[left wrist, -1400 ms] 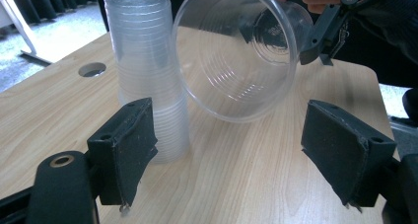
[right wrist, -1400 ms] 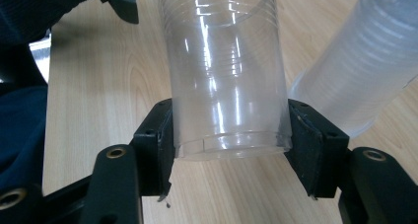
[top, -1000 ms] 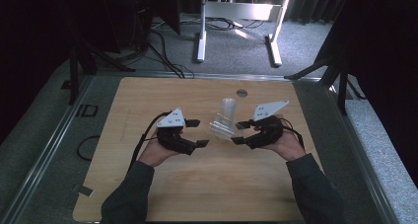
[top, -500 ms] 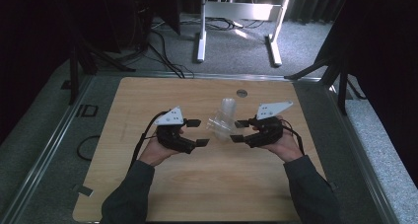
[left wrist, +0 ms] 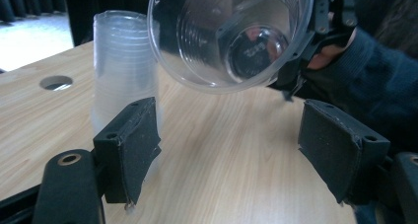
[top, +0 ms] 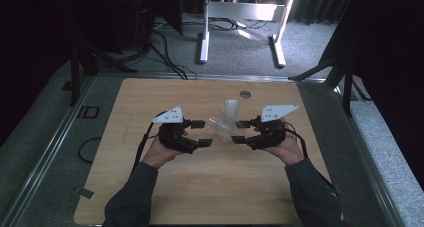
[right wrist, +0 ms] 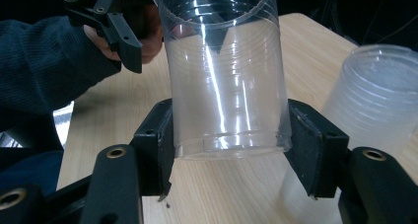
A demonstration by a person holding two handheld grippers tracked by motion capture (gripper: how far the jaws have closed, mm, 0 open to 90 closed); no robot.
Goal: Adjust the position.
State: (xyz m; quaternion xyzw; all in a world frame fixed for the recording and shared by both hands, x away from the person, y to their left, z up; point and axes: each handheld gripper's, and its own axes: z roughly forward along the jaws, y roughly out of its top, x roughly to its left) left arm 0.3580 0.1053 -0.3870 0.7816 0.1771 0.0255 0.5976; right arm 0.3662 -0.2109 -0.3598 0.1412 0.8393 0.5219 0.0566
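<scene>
Wooden table (top: 165, 197) is set before a dark backdrop; no legible writing is noted, though moulded marks on the clear cup (right wrist: 224, 71) base may be lettering. The cup is clamped near its base by the right gripper (top: 240, 131), held above the table beside the cup stack (left wrist: 123, 71), long axis tilted, mouth towards the left gripper (top: 201, 133). The left gripper's jaws stand partly apart, have just been closing, and hold nothing.

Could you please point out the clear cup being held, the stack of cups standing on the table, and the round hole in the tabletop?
clear cup (right wrist: 226, 81): right gripper view, middle of its side wall.
stack of cups (left wrist: 121, 61): left gripper view, upper side wall.
round hole (top: 245, 94): high view, its centre.
</scene>
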